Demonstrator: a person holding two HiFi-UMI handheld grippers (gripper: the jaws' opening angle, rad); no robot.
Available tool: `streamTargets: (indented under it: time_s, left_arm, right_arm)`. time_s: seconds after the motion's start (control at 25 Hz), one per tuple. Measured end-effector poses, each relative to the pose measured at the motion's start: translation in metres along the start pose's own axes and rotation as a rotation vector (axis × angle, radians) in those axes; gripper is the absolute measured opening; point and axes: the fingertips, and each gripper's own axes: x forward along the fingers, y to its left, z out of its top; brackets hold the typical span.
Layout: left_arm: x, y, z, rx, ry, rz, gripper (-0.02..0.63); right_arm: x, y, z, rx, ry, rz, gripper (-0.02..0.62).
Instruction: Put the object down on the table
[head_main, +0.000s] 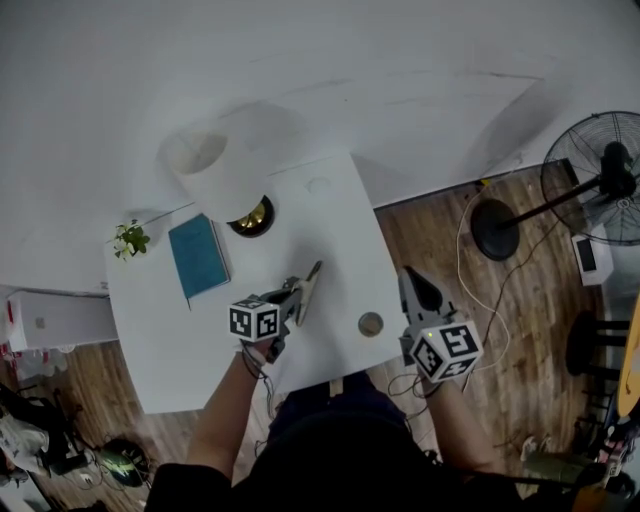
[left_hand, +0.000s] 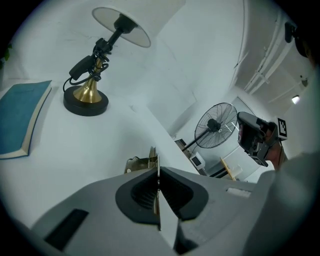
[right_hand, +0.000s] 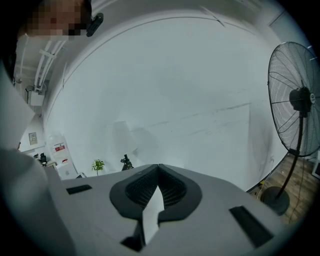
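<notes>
My left gripper (head_main: 298, 293) hangs over the near middle of the white table (head_main: 340, 210). It is shut on a thin, flat, brass-coloured metal piece (head_main: 311, 279) that sticks out ahead of the jaws. In the left gripper view the piece (left_hand: 150, 161) stands on edge, pinched between the dark pads (left_hand: 142, 192), a little above the tabletop. My right gripper (head_main: 411, 280) floats off the table's right edge, over the wooden floor. Its jaws (right_hand: 158, 169) are shut with nothing in them and point at the white wall.
A lamp (head_main: 225, 165) with a white shade stands at the back of the table, with a blue book (head_main: 199, 256) and a small plant (head_main: 130, 239) to its left. A small round disc (head_main: 371, 323) lies near the front right corner. A floor fan (head_main: 600, 180) stands to the right.
</notes>
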Motion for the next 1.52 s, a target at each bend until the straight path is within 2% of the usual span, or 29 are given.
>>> streamTargets:
  time_s: [0.28, 0.36, 0.48, 0.52, 0.6, 0.88, 1.2, 1.52]
  left_arm:
    - [0.006, 0.006, -0.004, -0.018, 0.029, -0.002, 0.006]
    - [0.006, 0.013, -0.003, -0.010, 0.040, 0.044, 0.008]
    - [0.003, 0.027, -0.006, 0.036, 0.065, 0.160, 0.082]
    - [0.000, 0.028, -0.004, 0.054, 0.048, 0.182, 0.123]
    - [-0.011, 0.026, 0.006, 0.077, -0.019, 0.209, 0.149]
    - [-0.063, 0.007, 0.050, 0.154, -0.189, 0.287, 0.147]
    - [-0.133, -0.046, 0.110, 0.205, -0.422, 0.276, 0.130]
    - [-0.210, -0.102, 0.160, 0.326, -0.624, 0.298, 0.107]
  right_arm:
    - [0.004, 0.001, 0.001, 0.001, 0.001, 0.001, 0.006]
    - [0.005, 0.001, 0.002, -0.003, 0.000, 0.001, 0.006]
    - [0.006, 0.004, 0.005, -0.008, -0.004, 0.006, 0.006]
    - [0.006, 0.005, 0.007, -0.010, -0.006, 0.008, 0.006]
    - [0.005, 0.007, 0.011, -0.016, -0.012, 0.012, 0.006]
    - [0.002, 0.015, 0.029, -0.045, -0.036, 0.035, 0.005]
    - [-0.003, 0.037, 0.055, -0.094, -0.080, 0.073, 0.005]
    - [-0.016, 0.063, 0.092, -0.175, -0.155, 0.107, 0.006]
